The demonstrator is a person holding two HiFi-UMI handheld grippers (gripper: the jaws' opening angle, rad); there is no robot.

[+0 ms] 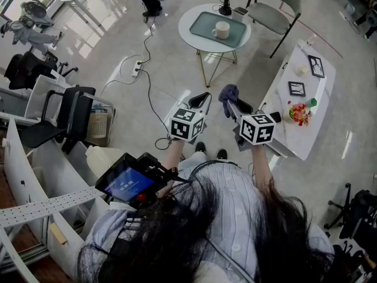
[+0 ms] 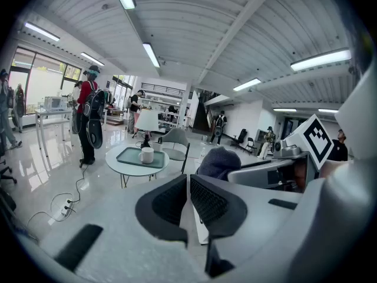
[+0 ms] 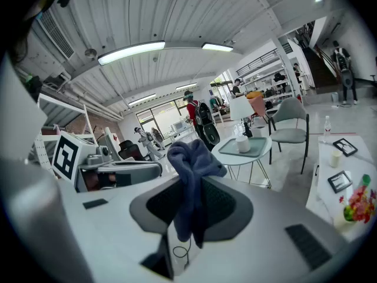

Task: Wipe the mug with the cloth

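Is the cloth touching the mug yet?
Apart. Head view: the cloth, held in the right gripper, hangs well short of the mug on the round table.

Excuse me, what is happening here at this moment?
A person stands in a large room and holds a gripper in each hand. The right gripper is shut on a blue cloth. The left gripper is shut with nothing between its jaws. The mug sits on a tray on the round table ahead, apart from both grippers, so wiping has not begun.

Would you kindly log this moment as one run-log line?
left gripper: shut, empty | right gripper: shut on cloth | mug: on tray on round table, apart from both grippers | wiping: not started
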